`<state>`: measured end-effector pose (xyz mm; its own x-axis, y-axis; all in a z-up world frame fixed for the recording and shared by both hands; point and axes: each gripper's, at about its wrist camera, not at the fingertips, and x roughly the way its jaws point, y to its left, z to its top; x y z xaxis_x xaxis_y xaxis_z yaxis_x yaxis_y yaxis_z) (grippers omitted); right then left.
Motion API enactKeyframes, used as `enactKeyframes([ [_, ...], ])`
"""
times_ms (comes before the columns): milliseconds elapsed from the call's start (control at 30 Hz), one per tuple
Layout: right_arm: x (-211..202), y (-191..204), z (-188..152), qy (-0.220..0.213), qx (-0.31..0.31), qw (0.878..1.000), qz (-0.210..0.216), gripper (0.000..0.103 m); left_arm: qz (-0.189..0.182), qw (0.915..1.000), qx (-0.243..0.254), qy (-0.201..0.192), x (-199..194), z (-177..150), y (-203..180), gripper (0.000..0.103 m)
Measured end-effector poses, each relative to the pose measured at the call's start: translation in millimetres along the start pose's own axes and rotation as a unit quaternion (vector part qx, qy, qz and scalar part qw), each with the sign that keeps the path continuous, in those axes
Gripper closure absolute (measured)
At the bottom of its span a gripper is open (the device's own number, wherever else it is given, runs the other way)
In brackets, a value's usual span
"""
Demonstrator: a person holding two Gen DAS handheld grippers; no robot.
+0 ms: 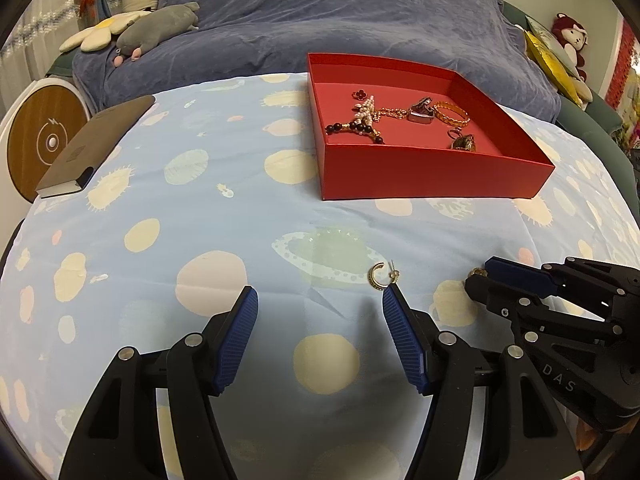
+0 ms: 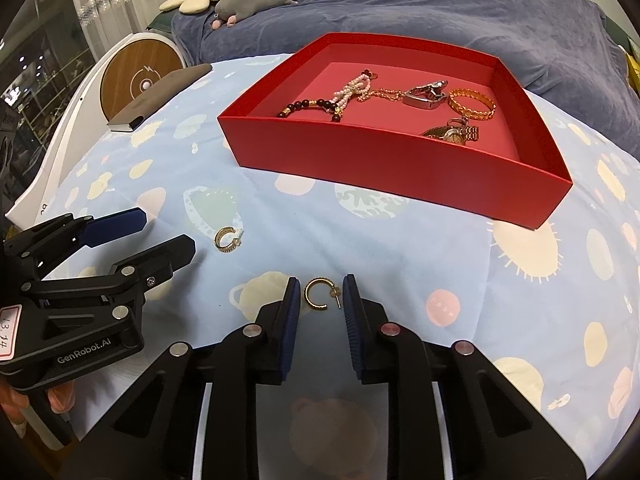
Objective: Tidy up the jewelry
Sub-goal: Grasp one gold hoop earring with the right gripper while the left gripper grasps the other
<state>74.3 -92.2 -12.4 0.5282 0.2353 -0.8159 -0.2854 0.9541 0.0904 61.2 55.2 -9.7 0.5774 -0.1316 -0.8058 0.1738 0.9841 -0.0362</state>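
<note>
A red box (image 1: 420, 172) (image 2: 380, 160) stands on the spotted blue cloth and holds bead strands, a chain, a gold bangle (image 2: 472, 106) and a watch (image 2: 452, 134). Two gold hoop earrings lie on the cloth in front of it. One earring (image 2: 318, 294) (image 1: 478, 272) sits between the narrow-set pads of my right gripper (image 2: 320, 292) (image 1: 480, 276), with a thin gap showing at the left pad. The other earring (image 1: 378, 276) (image 2: 228, 238) lies just beyond the right fingertip of my left gripper (image 1: 320, 292) (image 2: 164, 229), which is wide open and holds nothing.
A dark grey notebook (image 1: 96, 144) (image 2: 160, 96) lies at the cloth's far left, beside a round wood-faced device (image 1: 44, 140) (image 2: 136, 76). Behind the box are a blue blanket (image 1: 340, 20) and plush toys (image 1: 160, 28). A person's fingers (image 2: 60, 400) hold the left gripper.
</note>
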Motion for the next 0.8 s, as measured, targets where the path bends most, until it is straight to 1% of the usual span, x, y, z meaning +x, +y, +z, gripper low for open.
enactKeyframes([
  [300, -4.4, -6.9, -1.2, 0.001, 0.014, 1.000, -0.003, 0.085, -0.007, 1.0000, 0.000, 0.000, 0.5, 1.3, -5.5, 0.041],
  [633, -15.2, -21.4, -3.8, -0.005, 0.032, 0.999, -0.001, 0.085, -0.013, 0.9999, 0.010, -0.003, 6.4, 4.3, -21.4, 0.041],
  [800, -19.6, -29.8, -7.0, -0.005, 0.041, 0.999, -0.002, 0.085, -0.007, 0.9999, 0.014, -0.005, 12.8, 5.5, -27.5, 0.041],
])
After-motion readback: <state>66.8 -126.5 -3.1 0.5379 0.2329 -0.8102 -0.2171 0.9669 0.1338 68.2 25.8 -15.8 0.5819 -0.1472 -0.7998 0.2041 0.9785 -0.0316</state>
